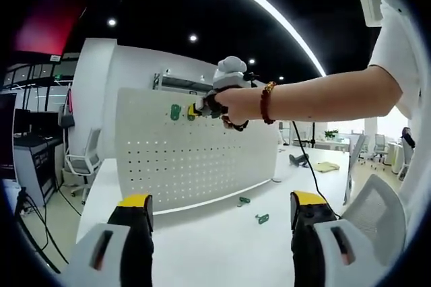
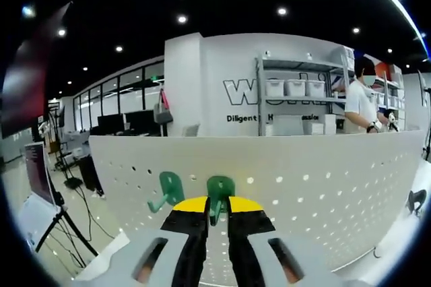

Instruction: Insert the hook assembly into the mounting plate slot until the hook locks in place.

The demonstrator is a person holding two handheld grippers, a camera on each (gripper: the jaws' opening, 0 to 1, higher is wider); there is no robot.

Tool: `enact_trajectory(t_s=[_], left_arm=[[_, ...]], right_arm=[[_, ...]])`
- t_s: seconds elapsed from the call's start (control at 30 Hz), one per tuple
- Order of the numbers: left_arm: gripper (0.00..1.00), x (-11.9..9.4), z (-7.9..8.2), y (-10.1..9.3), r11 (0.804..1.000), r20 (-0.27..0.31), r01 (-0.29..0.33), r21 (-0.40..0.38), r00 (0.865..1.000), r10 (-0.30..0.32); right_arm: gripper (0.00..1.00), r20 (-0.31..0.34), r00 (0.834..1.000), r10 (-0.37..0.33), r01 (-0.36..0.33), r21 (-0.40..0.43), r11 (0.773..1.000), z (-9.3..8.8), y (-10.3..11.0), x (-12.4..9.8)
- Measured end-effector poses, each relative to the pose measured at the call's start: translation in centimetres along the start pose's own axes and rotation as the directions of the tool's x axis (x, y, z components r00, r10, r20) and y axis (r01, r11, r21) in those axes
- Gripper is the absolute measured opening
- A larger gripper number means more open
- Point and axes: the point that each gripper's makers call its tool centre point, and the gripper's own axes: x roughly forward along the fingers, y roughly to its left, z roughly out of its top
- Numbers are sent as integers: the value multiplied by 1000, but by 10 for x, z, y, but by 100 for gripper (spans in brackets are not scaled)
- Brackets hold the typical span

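Observation:
A white perforated mounting plate stands upright on the table. In the right gripper view my right gripper is shut on a green hook, held against the plate. A second green hook hangs on the plate just to its left. The left gripper view shows the right gripper in a hand at the plate's upper part, beside the mounted hook. My left gripper hovers open over the table, nothing between its jaws.
Two loose green hooks lie on the white table in front of the plate. The person's arm with a bead bracelet crosses from the right. Office chairs, shelves and another person stand behind.

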Motion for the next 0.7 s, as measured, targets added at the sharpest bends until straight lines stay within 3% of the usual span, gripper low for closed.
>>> enact_trajectory(t_s=[0.4, 0.7], left_arm=[[86, 0, 4, -13, 1000, -14, 25, 14, 1000, -25], [86, 0, 7, -24, 998, -23, 57, 25, 998, -57]], right_arm=[[17, 27, 999, 35, -35, 5, 999, 5, -3, -17], [18, 20, 998, 64, -64, -4, 998, -4, -7, -38]])
